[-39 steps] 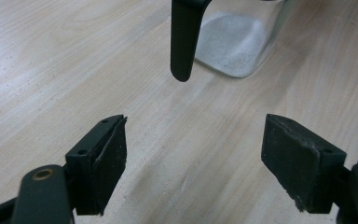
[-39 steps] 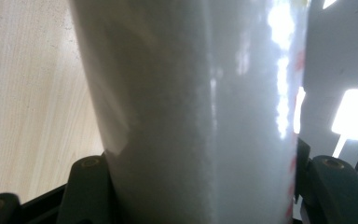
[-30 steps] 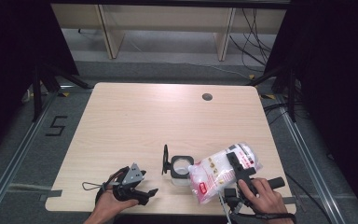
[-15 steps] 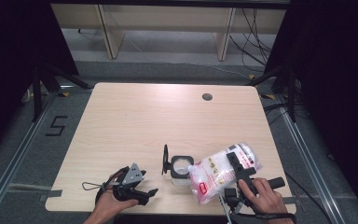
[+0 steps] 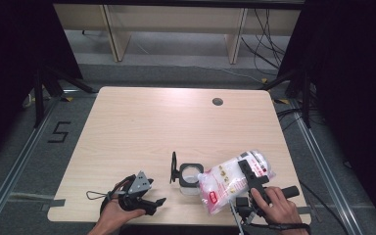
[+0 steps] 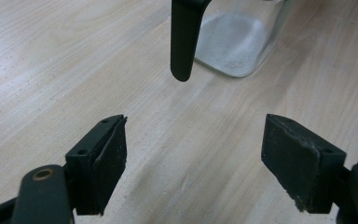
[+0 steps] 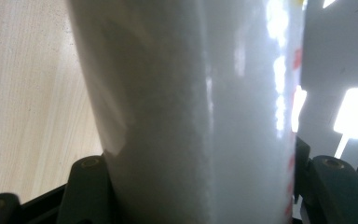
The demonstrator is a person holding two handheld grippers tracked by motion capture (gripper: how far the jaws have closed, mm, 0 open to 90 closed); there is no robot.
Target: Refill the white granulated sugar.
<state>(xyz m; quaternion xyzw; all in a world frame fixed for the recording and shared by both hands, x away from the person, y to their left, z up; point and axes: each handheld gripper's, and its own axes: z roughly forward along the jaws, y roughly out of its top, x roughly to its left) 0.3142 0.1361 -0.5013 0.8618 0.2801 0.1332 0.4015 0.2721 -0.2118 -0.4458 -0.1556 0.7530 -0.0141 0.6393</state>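
Right tool: Evidently the right tool (image 5: 247, 172) is clamped on a clear plastic bag (image 5: 227, 178) of white grains; in the right gripper view the bag (image 7: 191, 112) bulges between both jaws, so it is judged to be gripped round its body.
Bag placement: it is held tilted over the tabletop near the front right edge, its red-printed lower corner brought just beside the jar, presumably so the contents can be poured in.
Left tool: the left tool (image 5: 149, 200) is spread, nothing pinched; in the left gripper view its jaws stand wide apart over bare wood (image 6: 193, 154). It is judged to be kept low and aimed at the jar so the jar can be steadied when needed.
Jar: a clear glass jar (image 5: 190, 177) is stood upright at front centre, between the two tools, a thin layer of white grains seen at its bottom (image 6: 235, 44).
Lid: its black hinged lid (image 5: 173, 167) is swung open to the left, which leaves the mouth free for filling.
Tabletop: a pale wood-grain tabletop (image 5: 166, 127), a round cable hole (image 5: 218, 102) near the far edge.
Room: dark curtains at both sides, grey floor with a marked numeral 5 (image 5: 59, 131), cables and shelving legs beyond.
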